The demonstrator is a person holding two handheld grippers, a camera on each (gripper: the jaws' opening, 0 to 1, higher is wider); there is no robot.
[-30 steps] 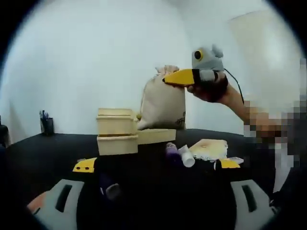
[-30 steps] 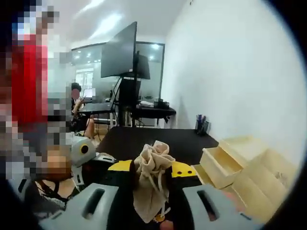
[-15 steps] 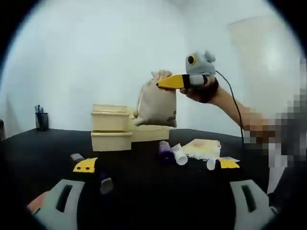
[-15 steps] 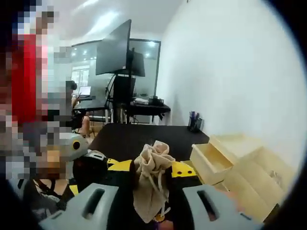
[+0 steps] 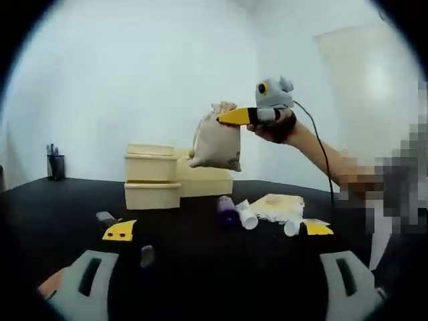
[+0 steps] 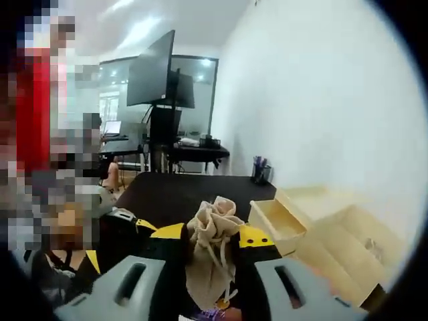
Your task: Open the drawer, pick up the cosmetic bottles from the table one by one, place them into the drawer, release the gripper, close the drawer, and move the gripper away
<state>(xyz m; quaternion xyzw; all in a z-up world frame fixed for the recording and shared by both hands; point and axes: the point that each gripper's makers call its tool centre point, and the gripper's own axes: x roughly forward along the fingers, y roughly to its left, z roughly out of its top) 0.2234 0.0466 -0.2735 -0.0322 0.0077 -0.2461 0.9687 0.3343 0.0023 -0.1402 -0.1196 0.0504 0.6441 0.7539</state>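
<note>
Cloth pouch (image 6: 211,257) | clamped in right claw (image 6: 211,235) | above table (image 5: 200,267)

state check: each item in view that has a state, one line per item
right gripper: shut on cloth pouch, held in the air
cloth pouch: lifted, hanging off the table
drawer: pulled open
left gripper: open, holding nothing
purple bottle: lying on table
white tube: lying beside purple bottle
</note>
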